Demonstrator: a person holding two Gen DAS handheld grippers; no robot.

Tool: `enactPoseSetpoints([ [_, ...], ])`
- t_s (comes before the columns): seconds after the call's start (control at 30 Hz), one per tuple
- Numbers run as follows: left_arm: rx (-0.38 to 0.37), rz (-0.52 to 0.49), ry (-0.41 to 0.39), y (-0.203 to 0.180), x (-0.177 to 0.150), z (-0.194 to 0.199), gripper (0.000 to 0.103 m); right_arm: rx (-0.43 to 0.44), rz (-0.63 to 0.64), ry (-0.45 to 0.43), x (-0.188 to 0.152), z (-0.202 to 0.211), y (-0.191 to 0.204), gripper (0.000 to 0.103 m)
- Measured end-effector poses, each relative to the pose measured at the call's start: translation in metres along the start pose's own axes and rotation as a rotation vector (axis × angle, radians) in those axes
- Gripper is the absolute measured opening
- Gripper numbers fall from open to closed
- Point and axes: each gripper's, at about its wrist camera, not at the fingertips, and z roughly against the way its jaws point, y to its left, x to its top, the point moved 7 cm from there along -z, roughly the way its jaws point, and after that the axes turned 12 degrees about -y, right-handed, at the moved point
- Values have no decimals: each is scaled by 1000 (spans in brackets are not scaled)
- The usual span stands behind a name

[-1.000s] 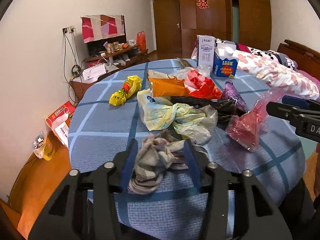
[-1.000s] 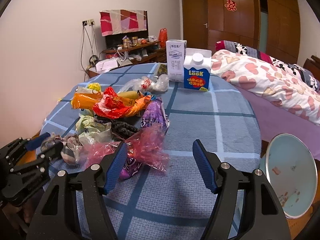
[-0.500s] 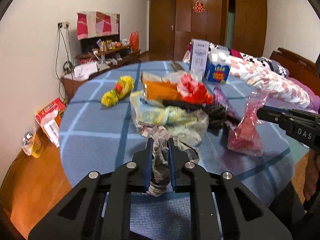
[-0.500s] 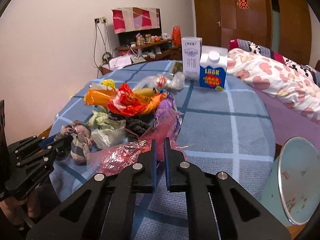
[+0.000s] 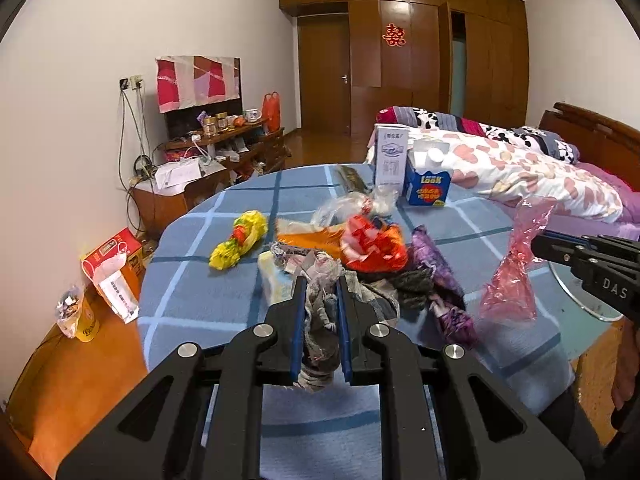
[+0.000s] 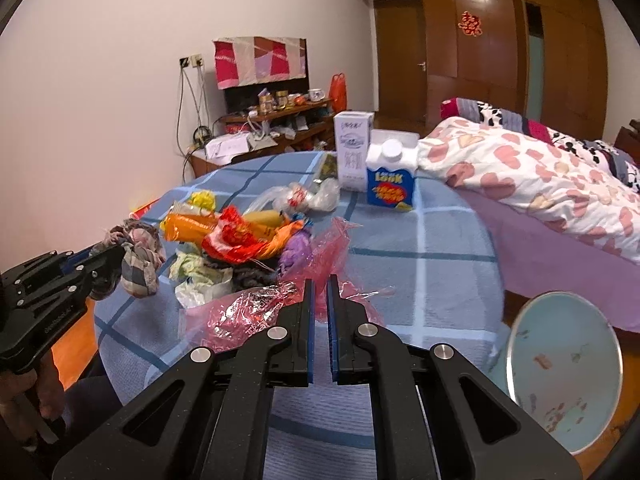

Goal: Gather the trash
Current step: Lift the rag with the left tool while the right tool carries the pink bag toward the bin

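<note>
My left gripper (image 5: 321,284) is shut on a crumpled checked rag (image 5: 320,320) and holds it above the table's near edge; the rag also shows in the right wrist view (image 6: 138,256). My right gripper (image 6: 320,284) is shut on a pink plastic bag (image 6: 256,308), lifted off the table; the bag hangs at the right of the left wrist view (image 5: 512,280). A pile of wrappers lies on the round blue checked table (image 5: 192,280): red-orange wrapper (image 5: 372,246), purple wrapper (image 5: 436,264), yellow wrapper (image 5: 240,240), pale bag (image 6: 200,276).
Two cartons, white (image 6: 354,156) and blue (image 6: 390,180), stand at the table's far side. A pale blue bin (image 6: 564,372) stands on the floor at the right. A bed (image 6: 540,184) lies beyond. Boxes and a bottle (image 5: 76,316) sit on the floor at the left.
Both grippers closed, the left on the rag and the right on the pink bag. Both then rose, lifting their loads off the table.
</note>
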Motion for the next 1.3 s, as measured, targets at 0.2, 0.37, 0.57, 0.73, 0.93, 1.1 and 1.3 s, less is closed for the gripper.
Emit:
enactPoseSetpoints([
  [0.2, -34, -24, -12, -24, 12, -8, 14, -48, -4, -4, 3, 7, -21, 6],
  [0.37, -80, -60, -26, -50, 22, -14, 14, -88, -18, -6, 2, 12, -41, 6],
  [0.57, -122, -102, -33, -81, 27, -24, 14, -127, -38, -7, -2, 17, -62, 6],
  [0.73, -160, -127, -30, -105, 29, -31, 14, -163, -56, -7, -5, 23, -83, 6],
  [0.93, -206, -151, -41, -135, 34, -34, 14, -206, -77, -13, -7, 29, -106, 6],
  [1.1, -231, -162, -43, -153, 36, -39, 14, -236, -89, -9, -12, 34, -122, 6],
  [1.3, -257, -179, -34, -173, 34, -45, 14, -271, -106, 1, -20, 37, -137, 6],
])
